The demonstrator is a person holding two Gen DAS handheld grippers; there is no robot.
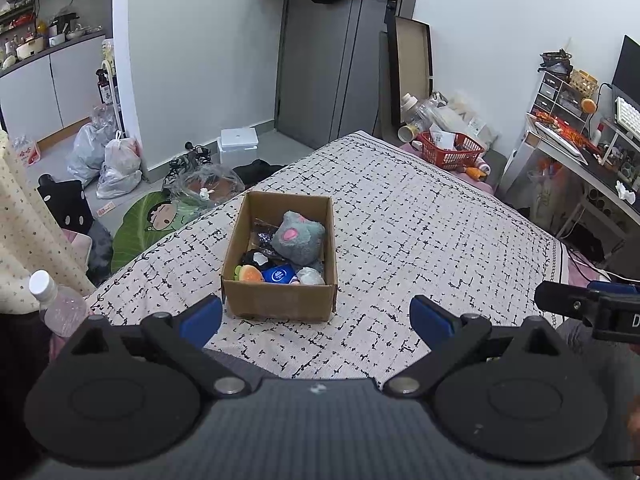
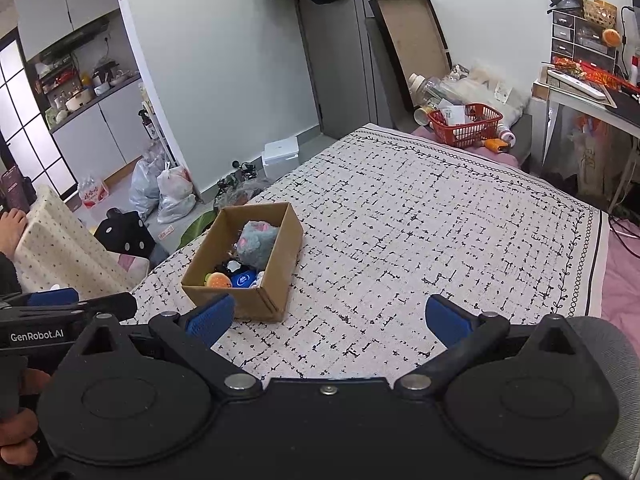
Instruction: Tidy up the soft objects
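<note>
On the bed: box (image 1: 280,264) stands on the patterned cover (image 1: 420,232), toys inside, grey plush (image 1: 298,236) on top.
Left claw (image 1: 316,316): released, empty, box straight ahead and near.
Right claw (image 2: 330,318): released, empty, box ahead but to its left.
Long axis: box runs away from the left claw.
Nearer: left claw, I judge.

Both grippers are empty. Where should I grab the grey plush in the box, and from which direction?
Probably from straight above. Pinch the raised top of the grey plush; it sits highest in the cardboard box, whose walls block side approaches. The left gripper faces it most directly.
</note>
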